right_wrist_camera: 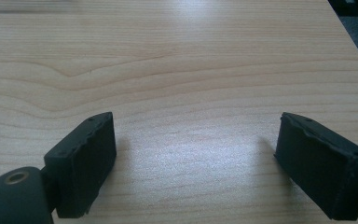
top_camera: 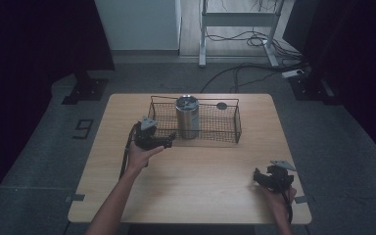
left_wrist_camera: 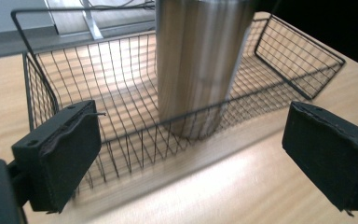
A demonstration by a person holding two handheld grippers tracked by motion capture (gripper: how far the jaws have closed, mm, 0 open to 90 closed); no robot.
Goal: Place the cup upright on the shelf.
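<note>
Your left hand-held gripper [top_camera: 169,141] sits left of centre in the high view, jaws parted with nothing between them, aimed at the near wall of the wire basket [top_camera: 227,138]. The steel tumbler [top_camera: 187,117] stands upright inside the basket, centre of the frame; in the left gripper view it rises at upper centre, and no brand or label can be read on its brushed side. Your right hand-held gripper [top_camera: 260,177] rests at lower right on the counter [top_camera: 200,176], jaws wide, holding nothing
</note>
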